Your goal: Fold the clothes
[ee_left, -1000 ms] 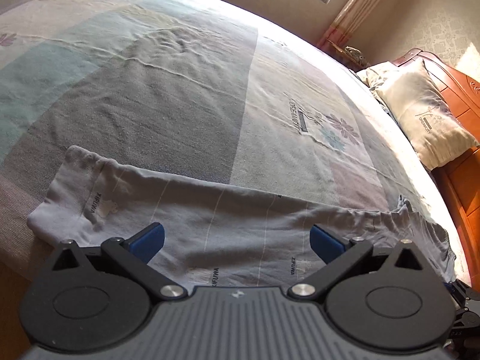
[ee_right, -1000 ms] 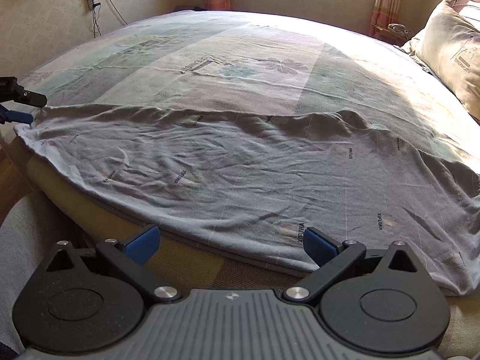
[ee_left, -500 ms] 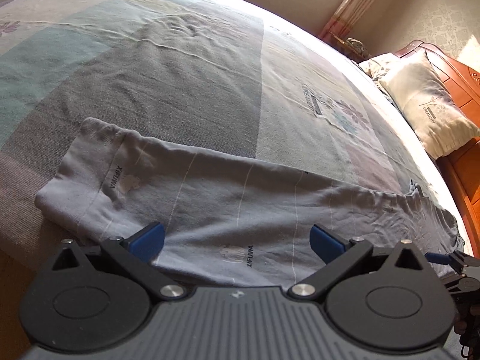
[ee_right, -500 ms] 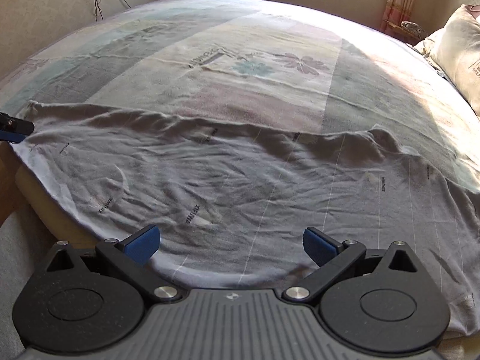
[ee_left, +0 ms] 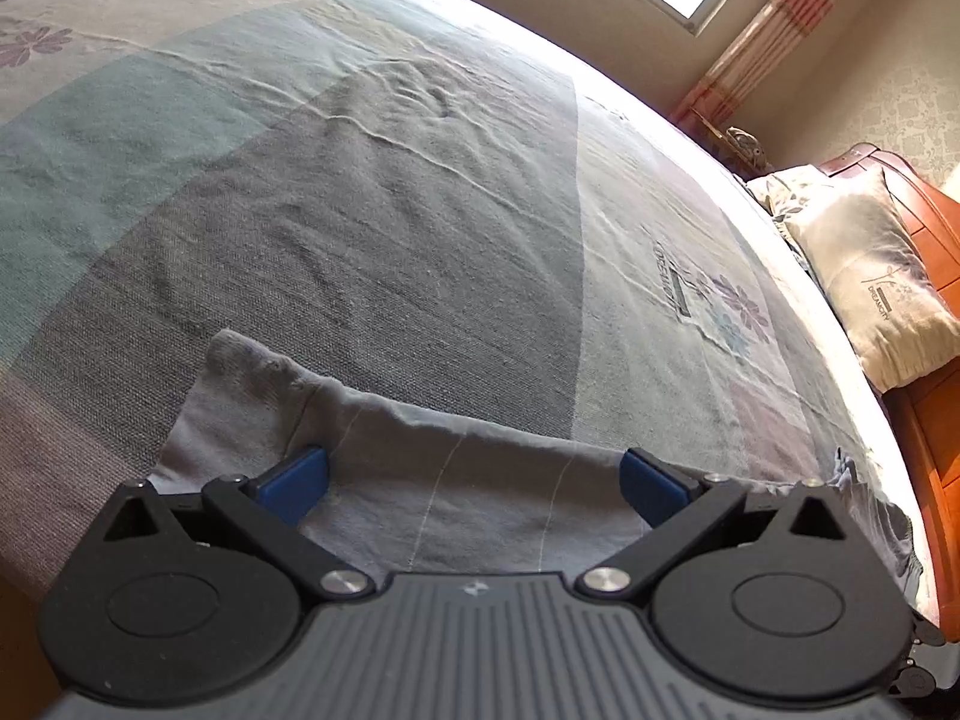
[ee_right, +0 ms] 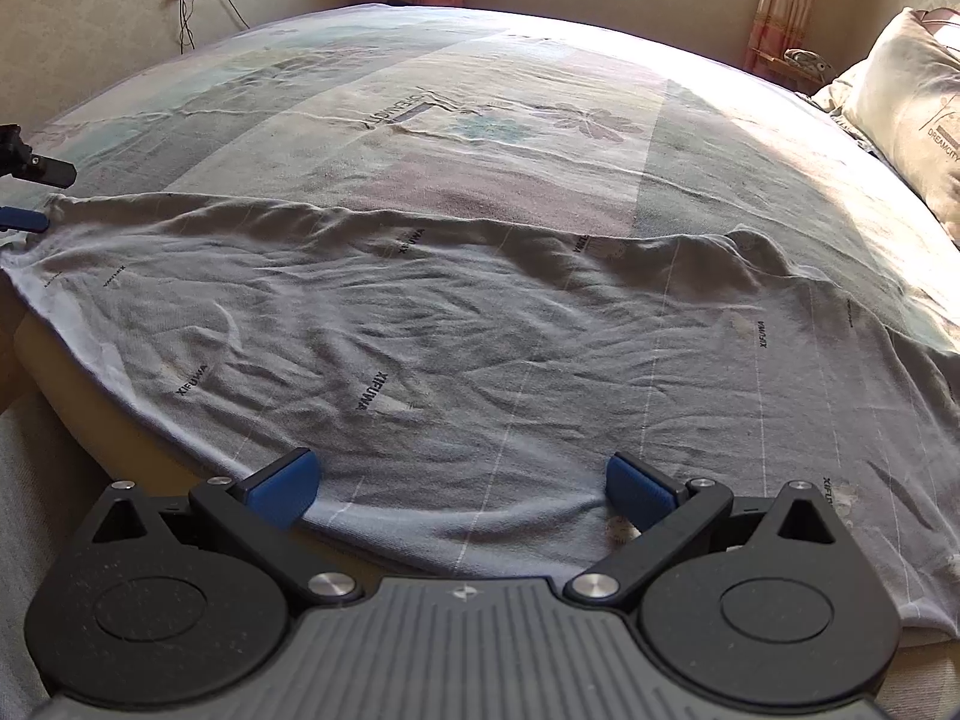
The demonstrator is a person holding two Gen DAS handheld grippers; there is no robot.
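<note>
Grey, thin knit cloth printed with small dark "XIFUWA" words and faint pale lines, the garment (ee_right: 480, 348) lies spread along the near edge of the bed (ee_right: 480, 120), its near hem draped over the mattress side and its surface full of shallow creases. In the left wrist view one narrow end of it (ee_left: 456, 480) shows, with a rumpled corner lifted into a small peak. Compared with half a second ago, the left claw (ee_left: 474, 477) has moved in over that end, so that less of the cloth shows ahead of it and its blue pads now sit low against the fabric; its jaws stand wide apart and grip nothing. The right claw (ee_right: 459, 483) has likewise come forward over the near hem, jaws spread wide, pads just at the cloth edge; whether they touch it cannot be told. At the far left of the right wrist view the tips of the other claw appear beside the garment's end. The bed sheet is a woven patchwork of teal, grey, cream and mauve blocks with flower prints. A pale pillow (ee_left: 870, 282) rests against an orange wooden headboard (ee_left: 936, 240), and striped curtains (ee_left: 750, 42) hang beside a bright window.
</note>
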